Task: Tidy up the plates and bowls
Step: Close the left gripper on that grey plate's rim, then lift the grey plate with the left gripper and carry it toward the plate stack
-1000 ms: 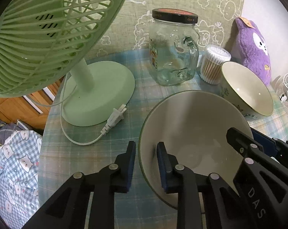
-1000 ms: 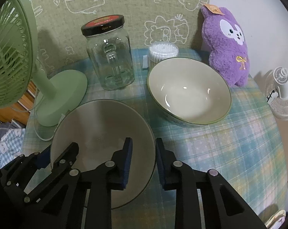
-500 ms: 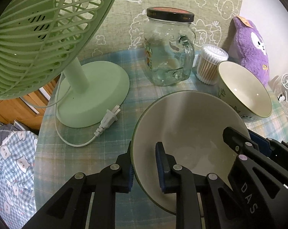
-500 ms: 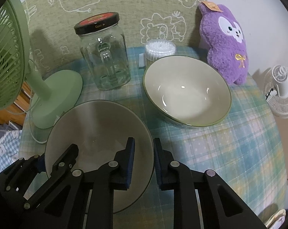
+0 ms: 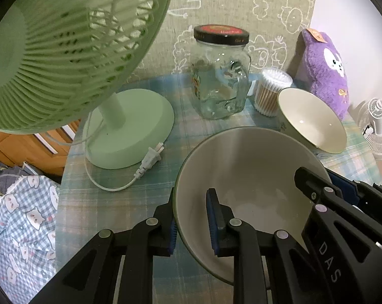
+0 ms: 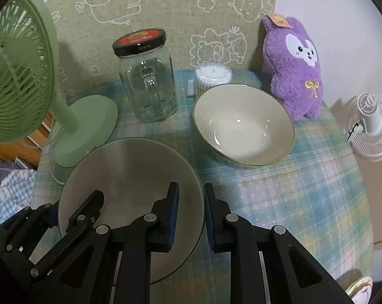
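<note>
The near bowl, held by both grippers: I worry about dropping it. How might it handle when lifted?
The near bowl looks glazed, so probably slippery. The left gripper and right gripper pinch only thin rim, so it may tilt. Likely rigid, breakable ceramic.

1. Fan (image 5: 64, 50): pale green.
2. Bowls (image 6: 244, 124): cream inside, dark green rim.
3. Surface (image 6: 279, 192): blue-green plaid cloth.
4. Plush toy (image 6: 294, 68): purple, white face.
5. Jar lid (image 6: 139, 41): black and red.

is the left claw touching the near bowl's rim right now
Touching. In the left wrist view the left claw straddles the near bowl, one pad outside and one inside, both against the wall.
</note>
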